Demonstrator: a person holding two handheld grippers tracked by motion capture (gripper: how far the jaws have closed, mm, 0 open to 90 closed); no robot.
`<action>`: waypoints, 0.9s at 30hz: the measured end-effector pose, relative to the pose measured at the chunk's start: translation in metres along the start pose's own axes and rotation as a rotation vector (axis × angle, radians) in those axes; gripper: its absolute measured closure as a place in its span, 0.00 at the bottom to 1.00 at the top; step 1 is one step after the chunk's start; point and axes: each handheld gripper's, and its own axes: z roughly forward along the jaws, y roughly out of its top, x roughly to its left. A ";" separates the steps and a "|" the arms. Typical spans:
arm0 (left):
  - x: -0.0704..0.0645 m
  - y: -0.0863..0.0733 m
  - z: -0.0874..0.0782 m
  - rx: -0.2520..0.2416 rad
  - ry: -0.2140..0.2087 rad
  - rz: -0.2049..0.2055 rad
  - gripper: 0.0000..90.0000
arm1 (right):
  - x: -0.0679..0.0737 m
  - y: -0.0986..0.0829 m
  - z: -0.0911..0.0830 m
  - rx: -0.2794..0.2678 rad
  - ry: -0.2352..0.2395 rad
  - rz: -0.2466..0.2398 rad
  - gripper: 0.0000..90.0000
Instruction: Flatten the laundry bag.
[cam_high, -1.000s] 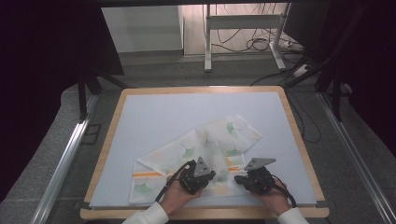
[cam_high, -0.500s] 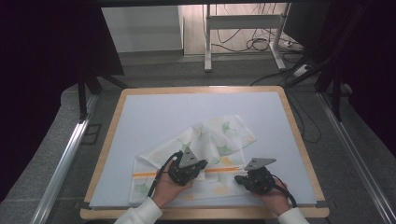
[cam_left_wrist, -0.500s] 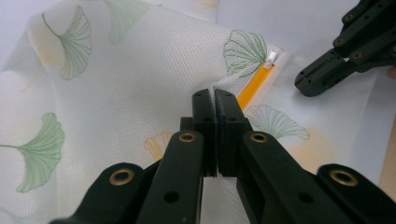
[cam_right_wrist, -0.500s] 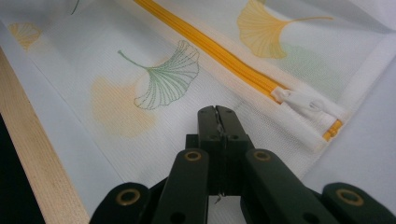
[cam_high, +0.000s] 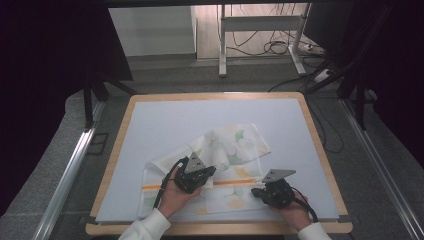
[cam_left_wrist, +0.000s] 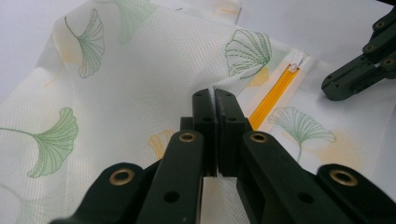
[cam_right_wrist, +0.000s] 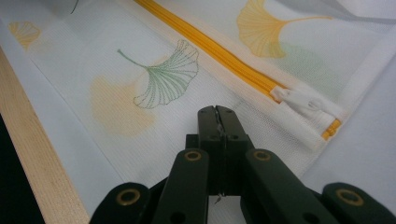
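A pale blue mat (cam_high: 165, 130) covers the wooden-rimmed desk (cam_high: 215, 96). Beyond it, black cables (cam_high: 280, 47) lie tangled on the floor by a grey metal stand (cam_high: 260, 25).

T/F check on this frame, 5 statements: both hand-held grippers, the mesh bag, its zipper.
1. The left hand-held gripper has its jaws closed together over the mesh bag. True; whether fabric is pinched between them cannot be told.
2. The zipper is blue. False: it is orange-yellow with a white pull.
3. The bag is printed with ginkgo-style leaves in green and orange. True.
4. The right hand-held gripper stands wide open. False: its jaws are together, above the mesh near the zipper's end.
5. The bag hangs over the table's wooden far edge. False: it lies on the pale surface, toward the person's side.
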 end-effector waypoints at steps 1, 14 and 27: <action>0.001 0.000 0.000 0.002 -0.001 -0.001 0.99 | 0.000 0.000 0.000 0.000 0.000 0.000 0.99; 0.010 0.004 0.003 0.009 0.007 0.004 0.99 | -0.001 0.000 0.000 -0.001 0.003 0.001 0.99; 0.040 0.014 0.005 -0.011 0.032 -0.034 0.99 | -0.001 0.000 0.000 0.000 0.004 -0.001 0.99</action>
